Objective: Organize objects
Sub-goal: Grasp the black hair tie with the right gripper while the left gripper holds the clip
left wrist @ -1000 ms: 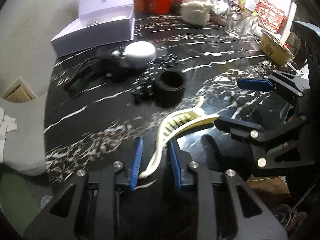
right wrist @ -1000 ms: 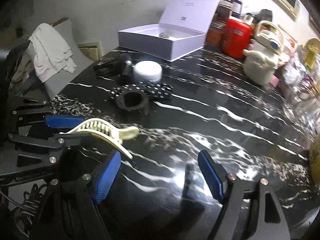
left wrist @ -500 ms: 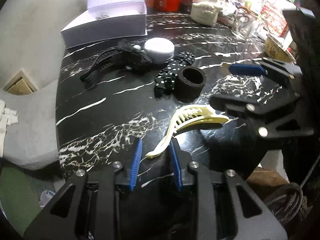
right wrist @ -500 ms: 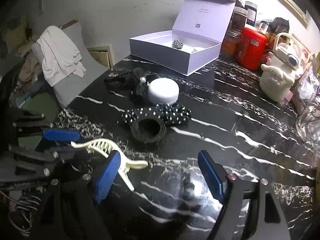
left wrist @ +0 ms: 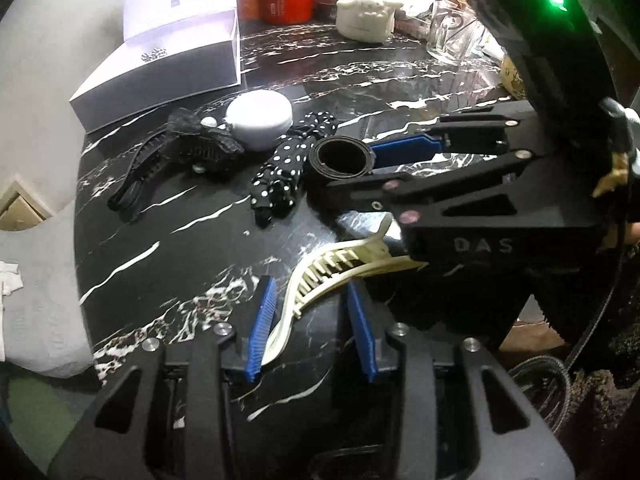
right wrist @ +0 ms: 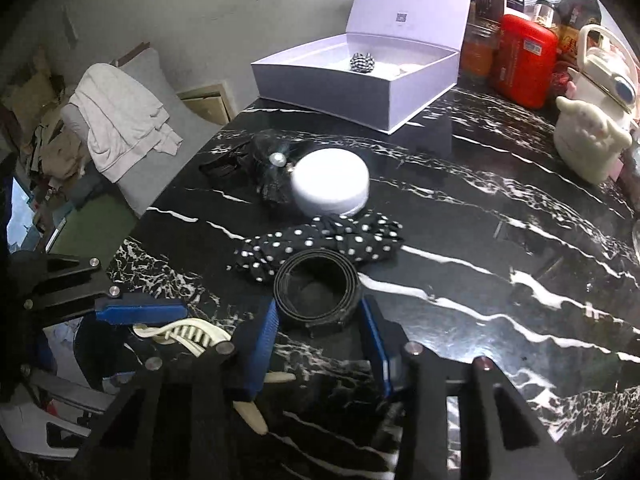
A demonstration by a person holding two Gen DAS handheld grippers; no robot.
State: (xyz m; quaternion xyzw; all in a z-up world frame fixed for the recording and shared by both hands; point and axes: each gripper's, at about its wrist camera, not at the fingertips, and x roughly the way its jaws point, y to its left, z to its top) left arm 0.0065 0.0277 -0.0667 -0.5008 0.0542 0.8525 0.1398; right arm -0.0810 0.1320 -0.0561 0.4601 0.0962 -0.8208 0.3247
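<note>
1. Our left gripper (left wrist: 312, 320) has just been opening. Its jaws stand narrow but free: the cream hair claw (left wrist: 332, 268) lies between them, its handle against one blue pad and clear of the other, so we judge it let go.
2. Our right gripper (right wrist: 319, 312) has just been closing, and the coiled belt (right wrist: 354, 284) sits between its pads. They seem to press on its sides, though the fisheye edge leaves us unsure how firm the grip is.
3. The cream hair claw lies on the black marble table (right wrist: 480, 240) at the near edge, its far end tucked under the right gripper's body.
4. Just behind the belt lies the polka-dot bow (right wrist: 320, 244), touching it. Beyond that are the white round case (right wrist: 330, 184) and, beside it, the black lace clip (right wrist: 272, 168).
5. At the far edge, the open lilac box (right wrist: 320, 80) holds one small checked piece (right wrist: 362, 62) and otherwise looks bare.
6. We judge the task to be early. One item is boxed and five are out on the table. The belt looks like the next to go in, and the claw, bow, case and lace clip are left.
</note>
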